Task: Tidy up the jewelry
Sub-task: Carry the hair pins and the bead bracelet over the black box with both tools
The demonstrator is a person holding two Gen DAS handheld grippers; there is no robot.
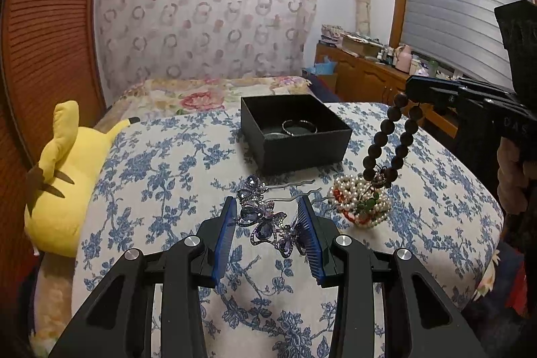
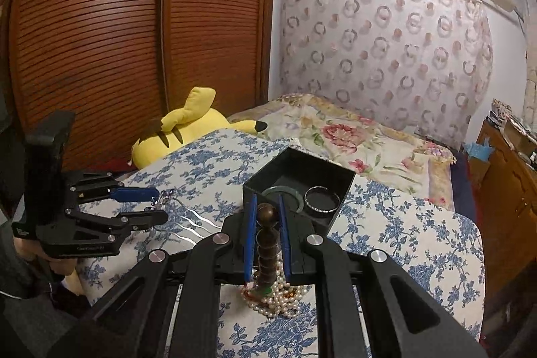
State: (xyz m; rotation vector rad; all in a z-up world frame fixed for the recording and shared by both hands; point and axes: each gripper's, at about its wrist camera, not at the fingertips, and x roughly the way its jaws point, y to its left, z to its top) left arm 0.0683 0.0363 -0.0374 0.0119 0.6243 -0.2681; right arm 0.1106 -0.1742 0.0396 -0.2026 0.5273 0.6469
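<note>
Right gripper clamps bead bracelet before black box.

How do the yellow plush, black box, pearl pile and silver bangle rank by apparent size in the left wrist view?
1. yellow plush
2. black box
3. pearl pile, though it lies nearer the camera than the box, which flatters it
4. silver bangle, inside the box

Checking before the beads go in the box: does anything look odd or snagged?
Possibly: the dark bead bracelet hanging from the right tool has its lower end touching the pearl pile, so it may snag.
</note>
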